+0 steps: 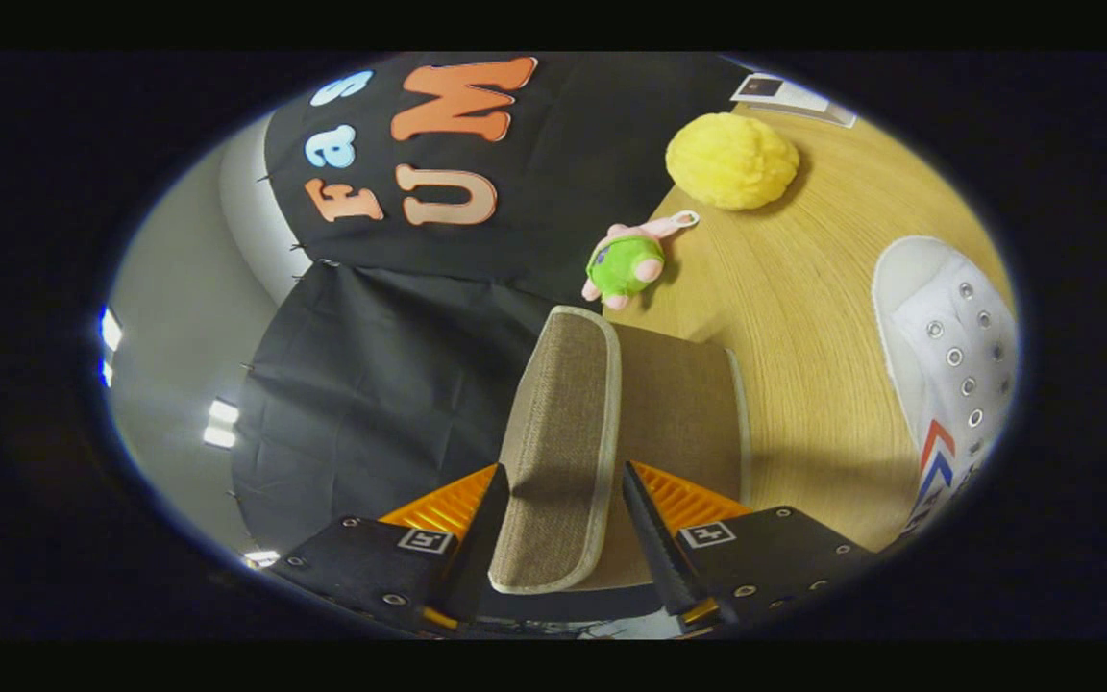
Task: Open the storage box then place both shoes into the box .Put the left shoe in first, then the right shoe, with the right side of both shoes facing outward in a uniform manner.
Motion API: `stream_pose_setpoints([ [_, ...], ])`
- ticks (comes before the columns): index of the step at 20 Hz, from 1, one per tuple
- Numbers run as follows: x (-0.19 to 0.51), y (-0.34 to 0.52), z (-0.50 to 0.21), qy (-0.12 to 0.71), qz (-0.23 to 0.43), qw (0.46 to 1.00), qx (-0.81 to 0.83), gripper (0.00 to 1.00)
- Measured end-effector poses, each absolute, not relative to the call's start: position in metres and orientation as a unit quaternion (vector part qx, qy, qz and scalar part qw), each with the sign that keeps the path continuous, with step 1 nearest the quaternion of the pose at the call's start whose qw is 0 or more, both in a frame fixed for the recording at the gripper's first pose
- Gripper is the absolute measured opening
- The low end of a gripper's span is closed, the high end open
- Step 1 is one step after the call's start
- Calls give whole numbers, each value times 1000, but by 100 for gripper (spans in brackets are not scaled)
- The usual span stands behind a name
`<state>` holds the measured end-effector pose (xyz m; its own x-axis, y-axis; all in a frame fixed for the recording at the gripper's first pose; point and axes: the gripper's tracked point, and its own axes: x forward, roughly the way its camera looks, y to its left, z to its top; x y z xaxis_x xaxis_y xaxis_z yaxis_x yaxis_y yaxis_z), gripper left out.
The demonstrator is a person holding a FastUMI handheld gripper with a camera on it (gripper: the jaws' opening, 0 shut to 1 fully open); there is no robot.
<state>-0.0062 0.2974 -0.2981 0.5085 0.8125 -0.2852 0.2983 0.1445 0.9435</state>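
Now we see our gripper (pixel 563 519) with its two fingers apart, and the brown fabric lid (pixel 558 452) of the storage box (pixel 683 404) standing between them. The left finger (pixel 481 538) lies against the lid's outer face; the right finger (pixel 654 548) sits just off its pale-trimmed edge, so we cannot tell whether both press on it. Beyond the lid, toward twelve o'clock, a green and pink plush toy (pixel 626 264) lies on the wooden table (pixel 803 317). A yellow fuzzy ball (pixel 731 160) rests farther off at one o'clock. At three o'clock from the fingers lies a white shoe (pixel 952 375) with metal eyelets and red and blue stripes.
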Motion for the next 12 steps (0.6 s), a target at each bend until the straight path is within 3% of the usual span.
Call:
stream_pose_setpoints([
  [12,8,286,-252,335,264,493,758,73],
])
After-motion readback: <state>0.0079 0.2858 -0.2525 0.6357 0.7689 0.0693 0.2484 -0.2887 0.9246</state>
